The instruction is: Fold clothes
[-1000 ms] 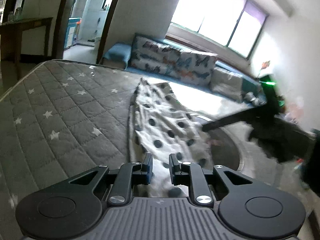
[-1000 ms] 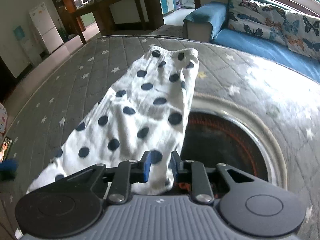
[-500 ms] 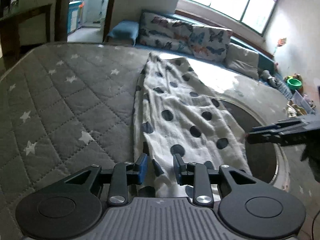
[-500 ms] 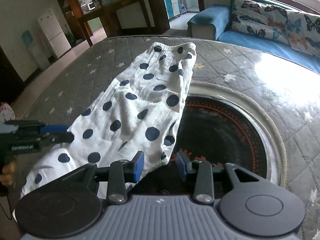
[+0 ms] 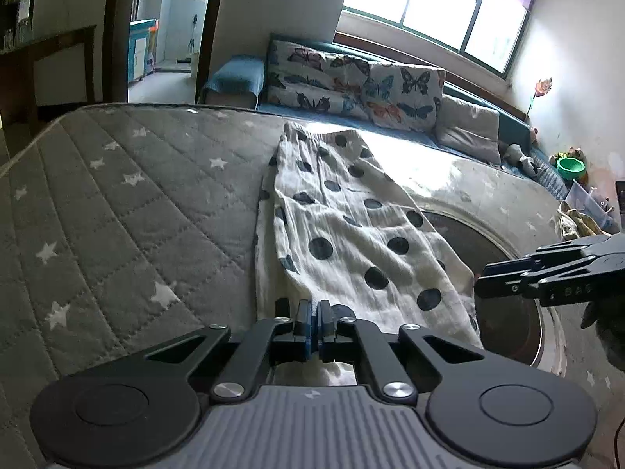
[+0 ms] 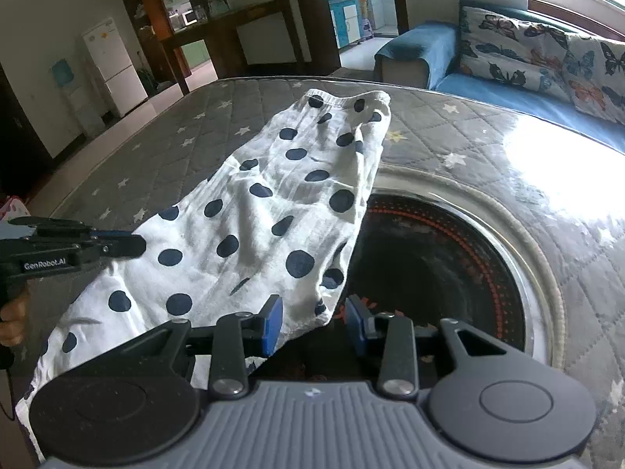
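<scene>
A white garment with dark polka dots (image 5: 351,234) (image 6: 265,211) lies lengthwise on the grey star-quilted table cover (image 5: 117,215), waistband at the far end. My left gripper (image 5: 314,324) is shut at the garment's near left edge, and it appears to pinch the cloth. In the right wrist view the left gripper (image 6: 138,244) comes in from the left, its tips on that edge. My right gripper (image 6: 312,320) is open, its blue pads (image 6: 273,320) on either side of the garment's near right corner, which overhangs a dark round recess. In the left wrist view the right gripper (image 5: 478,279) hovers at the right.
A round dark recess with a metal rim (image 6: 437,258) (image 5: 504,312) is set into the table under the garment's right side. A blue sofa with butterfly cushions (image 5: 351,82) (image 6: 547,58) runs along the far edge. A hand (image 6: 11,312) holds the left gripper.
The garment has come down and now lies flatter on the table. My right gripper has opened wide. My left gripper opened slightly, then shut at the left edge.
</scene>
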Demonstrator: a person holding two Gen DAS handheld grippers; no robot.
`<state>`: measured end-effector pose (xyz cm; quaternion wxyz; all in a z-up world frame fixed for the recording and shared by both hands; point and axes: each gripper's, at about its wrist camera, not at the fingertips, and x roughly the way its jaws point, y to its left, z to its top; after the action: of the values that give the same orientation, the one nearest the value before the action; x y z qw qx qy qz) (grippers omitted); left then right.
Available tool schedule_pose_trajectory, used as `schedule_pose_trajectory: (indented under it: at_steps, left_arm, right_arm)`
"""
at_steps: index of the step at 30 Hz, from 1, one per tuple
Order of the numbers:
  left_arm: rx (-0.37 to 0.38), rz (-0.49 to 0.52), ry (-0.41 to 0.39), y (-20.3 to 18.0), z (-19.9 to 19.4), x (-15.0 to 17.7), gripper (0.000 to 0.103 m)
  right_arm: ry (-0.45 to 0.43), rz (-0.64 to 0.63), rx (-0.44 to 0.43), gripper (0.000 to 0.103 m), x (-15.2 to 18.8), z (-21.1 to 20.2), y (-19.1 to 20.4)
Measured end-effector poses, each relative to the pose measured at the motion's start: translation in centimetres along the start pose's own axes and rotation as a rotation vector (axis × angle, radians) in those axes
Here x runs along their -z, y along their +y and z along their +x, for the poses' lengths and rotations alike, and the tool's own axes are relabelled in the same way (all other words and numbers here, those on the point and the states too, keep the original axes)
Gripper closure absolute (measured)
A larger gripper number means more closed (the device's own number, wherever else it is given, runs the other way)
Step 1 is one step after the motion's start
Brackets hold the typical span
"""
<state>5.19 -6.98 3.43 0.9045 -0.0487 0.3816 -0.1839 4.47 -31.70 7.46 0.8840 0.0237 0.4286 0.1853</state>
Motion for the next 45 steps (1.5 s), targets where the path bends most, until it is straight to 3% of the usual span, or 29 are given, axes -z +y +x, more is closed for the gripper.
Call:
schedule_pose_trajectory:
  at_steps: [5,7,9,19,22,24,28,31,39,45]
  left_arm:
    - [-0.003,-0.012,-0.005,0.4,-0.2,0.1,0.1]
    - [-0.004,-0.017,-0.005,0.6,-0.2,0.1,0.1]
    - [-0.005,-0.023,-0.006,0.8,-0.3,0.1,0.1]
    - [-0.017,-0.037,0.043,1.4,0.8,0.7,0.099]
    - [-0.035,-0.027,0.023,1.4,-0.1,0.3,0.095]
    - [-0.056,-0.028,-0.004,1.2,-0.8,-0.3,0.089]
    - [-0.03,-0.016,-0.048,0.0,-1.4,-1.4,0.089]
    - [0.012,0.012,-0.024,-1.1,-0.3,-2.0,0.09]
    - [0.003,0.052,0.082,-1.4,3.6,-1.5,0.09]
    - [0.015,0.032,0.072,-0.2,3.5,-1.2,0.09]
  right_arm:
    - [0.006,-0.003,-0.007,0.08,0.2,1.1,0.2]
    - [0.011,-0.001,-0.005,0.095,0.3,1.6,0.2]
    - [0.005,0.005,0.003,0.099,0.4,1.5,0.2]
    - [0.011,-0.011,0.053,0.096,0.5,1.3,0.1]
    - [-0.019,-0.036,0.068,0.087,0.1,0.3,0.3]
    - [-0.05,-0.045,0.066,0.087,-0.5,-0.5,0.5]
    - [-0.086,-0.078,0.026,0.087,-1.7,-0.6,1.7]
    - [-0.076,-0.097,-0.006,0.087,-2.3,0.9,2.7]
    - [-0.051,-0.099,-0.009,0.087,-3.7,4.0,2.6]
    - [-0.051,-0.094,0.027,0.088,-5.5,5.4,1.8]
